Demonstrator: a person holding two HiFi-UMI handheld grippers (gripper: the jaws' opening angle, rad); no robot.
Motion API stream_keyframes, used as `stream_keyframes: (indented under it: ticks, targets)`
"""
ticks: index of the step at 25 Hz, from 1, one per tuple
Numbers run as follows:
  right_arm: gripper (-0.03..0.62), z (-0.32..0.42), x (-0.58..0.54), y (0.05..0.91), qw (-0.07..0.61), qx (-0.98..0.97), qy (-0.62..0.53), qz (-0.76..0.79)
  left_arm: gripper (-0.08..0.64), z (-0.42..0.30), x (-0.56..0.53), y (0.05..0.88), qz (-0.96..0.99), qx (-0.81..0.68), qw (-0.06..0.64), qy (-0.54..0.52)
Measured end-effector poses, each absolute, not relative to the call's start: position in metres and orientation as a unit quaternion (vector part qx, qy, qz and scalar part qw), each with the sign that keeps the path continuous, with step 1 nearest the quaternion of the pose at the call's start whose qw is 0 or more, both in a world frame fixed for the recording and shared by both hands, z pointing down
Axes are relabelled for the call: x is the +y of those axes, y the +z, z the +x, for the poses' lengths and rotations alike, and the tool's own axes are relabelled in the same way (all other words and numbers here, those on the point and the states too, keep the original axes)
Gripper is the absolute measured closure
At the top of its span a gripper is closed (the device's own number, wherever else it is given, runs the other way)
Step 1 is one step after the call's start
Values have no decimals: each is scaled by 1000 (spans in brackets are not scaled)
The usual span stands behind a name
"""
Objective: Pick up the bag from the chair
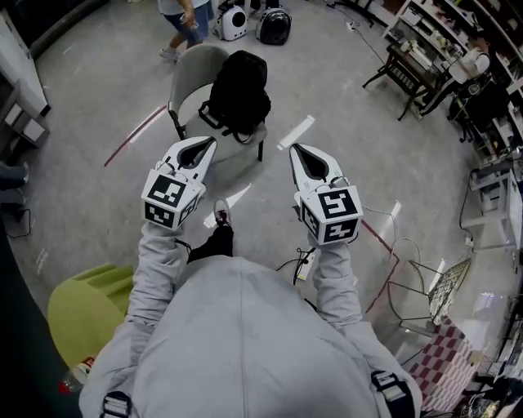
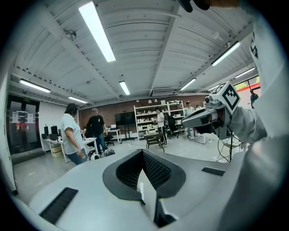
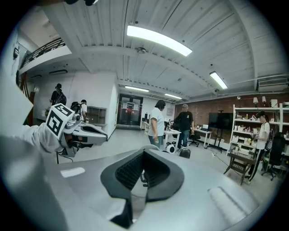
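- On the grey chair (image 1: 193, 65) sits a black bag (image 1: 239, 91).
- The left gripper (image 1: 209, 144) is closed tight and holds nothing.
- The right gripper (image 1: 295, 150) is closed and empty too.

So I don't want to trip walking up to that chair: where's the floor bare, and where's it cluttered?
Bare: straight ahead up to the chair, left of it past the red tape line, and right of it between the white tape strip and the dark table. Crowded: cables and wire rack at lower right; person and carriers behind the chair.
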State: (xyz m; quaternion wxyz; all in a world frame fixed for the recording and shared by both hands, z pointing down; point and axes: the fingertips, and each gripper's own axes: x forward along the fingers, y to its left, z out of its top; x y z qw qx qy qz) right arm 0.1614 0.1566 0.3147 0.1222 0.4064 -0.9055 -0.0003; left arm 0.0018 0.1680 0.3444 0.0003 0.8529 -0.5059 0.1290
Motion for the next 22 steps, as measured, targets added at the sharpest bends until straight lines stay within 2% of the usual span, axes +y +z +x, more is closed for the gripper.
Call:
stream_keyframes:
  ticks: [22]
  targets:
    - [581,88,-85,334,149,-896,17,418,554,-78,-85,371,856,-497,34,138]
